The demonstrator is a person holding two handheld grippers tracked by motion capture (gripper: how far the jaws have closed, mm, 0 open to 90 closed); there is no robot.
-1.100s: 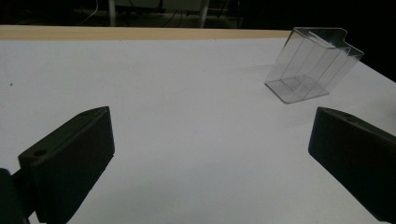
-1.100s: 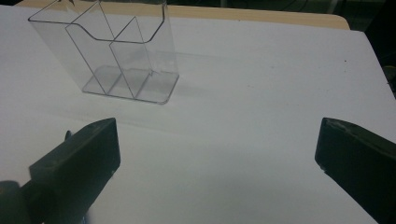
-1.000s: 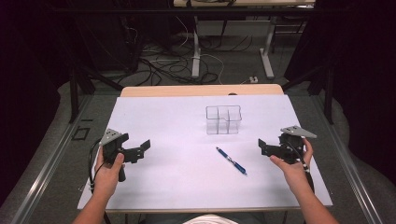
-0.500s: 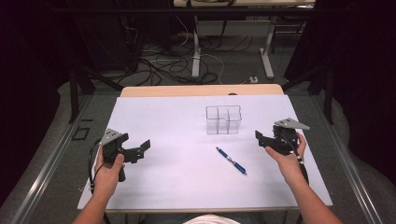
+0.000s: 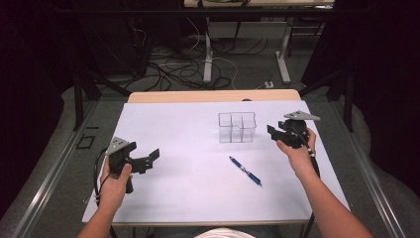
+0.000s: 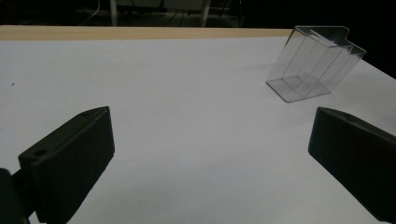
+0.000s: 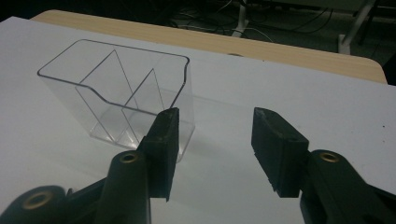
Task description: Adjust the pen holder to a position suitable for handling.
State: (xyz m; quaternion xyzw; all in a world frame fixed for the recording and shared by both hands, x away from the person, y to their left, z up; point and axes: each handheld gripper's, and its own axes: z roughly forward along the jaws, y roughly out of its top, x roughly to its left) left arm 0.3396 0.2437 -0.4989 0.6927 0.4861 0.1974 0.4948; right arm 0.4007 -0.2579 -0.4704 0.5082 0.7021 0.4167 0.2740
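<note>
While the right gripper (image 5: 273, 132), jaws just narrowing on nothing, nears the clear organizer (image 7: 121, 98) ahead, the left gripper (image 5: 151, 157) waits open; pen (image 5: 245, 170) untouched.

High view: above the near edge, looking forward and down on the whole white table (image 5: 198, 198).
Left gripper view: low, near the tabletop — clear organizer (image 6: 314, 63) upper right.
Right gripper view: close behind its jaws — same organizer upper left.
</note>
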